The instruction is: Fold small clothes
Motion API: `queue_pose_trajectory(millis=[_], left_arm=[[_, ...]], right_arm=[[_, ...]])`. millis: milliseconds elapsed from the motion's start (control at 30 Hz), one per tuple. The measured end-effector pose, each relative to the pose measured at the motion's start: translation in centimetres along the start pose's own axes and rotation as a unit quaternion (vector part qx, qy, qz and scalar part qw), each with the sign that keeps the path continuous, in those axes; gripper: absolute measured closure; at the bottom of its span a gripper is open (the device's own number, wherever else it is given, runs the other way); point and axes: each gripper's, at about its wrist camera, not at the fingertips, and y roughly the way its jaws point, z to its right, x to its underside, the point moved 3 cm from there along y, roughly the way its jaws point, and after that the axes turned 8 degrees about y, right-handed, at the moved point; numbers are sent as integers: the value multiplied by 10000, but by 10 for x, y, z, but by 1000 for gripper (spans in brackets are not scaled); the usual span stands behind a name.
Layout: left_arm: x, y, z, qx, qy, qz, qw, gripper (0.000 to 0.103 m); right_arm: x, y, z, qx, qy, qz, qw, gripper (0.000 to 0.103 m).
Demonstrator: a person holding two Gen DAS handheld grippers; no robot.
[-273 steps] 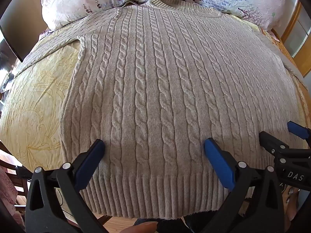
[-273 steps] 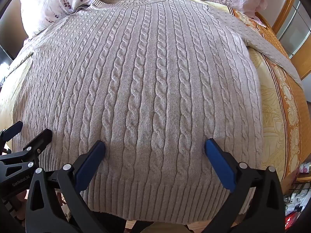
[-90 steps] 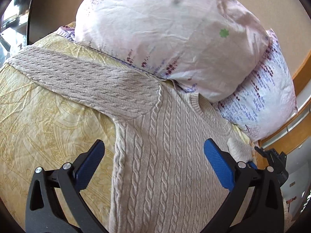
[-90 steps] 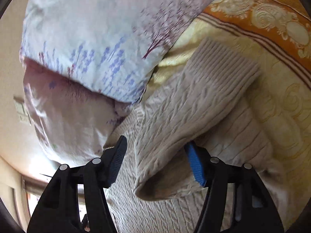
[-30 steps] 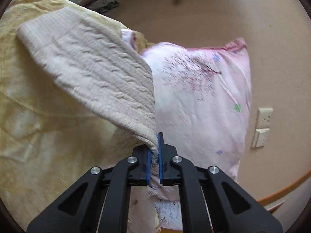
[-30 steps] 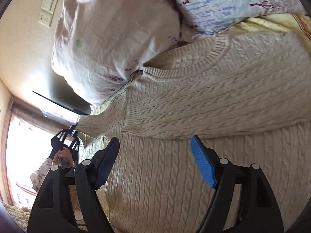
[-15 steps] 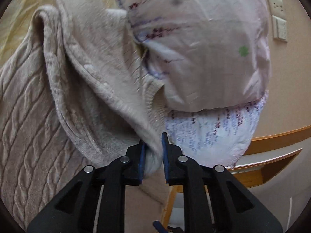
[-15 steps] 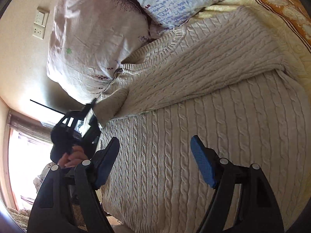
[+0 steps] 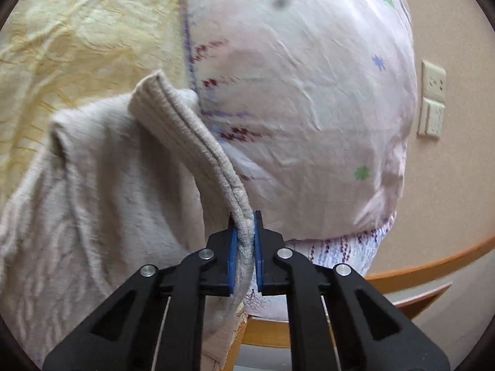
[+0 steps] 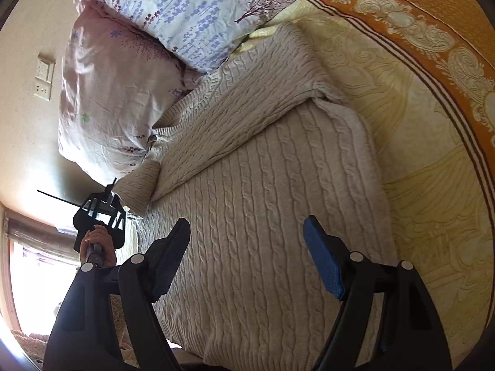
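- Pinching the ribbed cuff (image 9: 191, 142) of the sweater's sleeve, the left gripper (image 9: 244, 247) has its blue pads closed tight on the knit edge, the fabric running up and away from the jaws.
- Compared with a second ago, that sleeve has been carried off the yellow bedspread (image 9: 77, 31) and in towards the sweater's body; it now drapes in the air in front of the pink pillow (image 9: 309, 92).
- Seen from the right gripper's camera, the cuff sits near the free end of the other sleeve (image 10: 247, 108), which already lies folded across the chest.
- That suggests the second sleeve fold is nearly there; lowering and letting go looks like what remains of this step.
- The right gripper (image 10: 247, 253) hovers with its jaws wide apart, holding nothing, above the sweater (image 10: 263, 232), whose cabled body fills the space between them.
- Farther off, the sweater lies flat on the bed, collar towards the flowered pillow (image 10: 185, 9).
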Motion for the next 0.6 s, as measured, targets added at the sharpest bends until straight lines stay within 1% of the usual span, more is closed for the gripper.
queue_pose_trajectory(millis=[67, 100, 133, 167, 200, 233, 267, 300, 333, 367, 400, 433, 467, 500, 533, 600], left_arm=[[21, 20, 27, 270, 504, -281, 9980, 95], [35, 32, 41, 384, 795, -444, 9951, 95], [51, 44, 55, 451, 1137, -647, 9904, 95], [69, 55, 66, 465, 1489, -874, 9839, 95], [89, 68, 78, 410, 1912, -1100, 9745, 95], [109, 76, 86, 303, 2433, -1329, 9603, 95], [133, 85, 92, 120, 3076, -1615, 9376, 95], [157, 92, 95, -149, 3740, -1931, 9070, 94], [183, 99, 94, -472, 4388, -2277, 8680, 94], [207, 101, 87, -749, 4926, -2565, 8282, 94], [224, 102, 81, -975, 5310, -2759, 7953, 90], [236, 99, 72, -1108, 5531, -2915, 7726, 90], [241, 94, 66, -1146, 5569, -3009, 7657, 88], [240, 88, 63, -1133, 5498, -3045, 7695, 80], [234, 79, 63, -1114, 5399, -3019, 7778, 75], [213, 58, 65, -1188, 5348, -2745, 7903, 55]], right_arm=[[-2, -5, 7, 37, 53, 45, 10000, 26], [-2, -7, 10, 57, 79, 61, 9999, 26], [-3, -10, 14, 78, 104, 80, 9999, 26], [-3, -12, 17, 102, 124, 97, 9998, 26], [-3, -15, 21, 134, 151, 120, 9997, 26], [-2, -17, 25, 154, 178, 138, 9996, 26], [-3, -19, 29, 181, 225, 163, 9995, 26], [-2, -21, 32, 194, 264, 182, 9993, 26], [-3, -23, 35, 215, 303, 202, 9991, 26], [-4, -24, 37, 236, 341, 228, 9989, 26], [-6, -25, 39, 244, 367, 251, 9987, 26], [-8, -26, 40, 234, 392, 278, 9986, 26], [-12, -25, 38, 208, 408, 303, 9985, 26], [-15, -25, 36, 176, 400, 320, 9985, 26], [-19, -23, 31, 130, 370, 345, 9986, 26], [-32, -18, 16, -20, 249, 403, 9989, 26]])
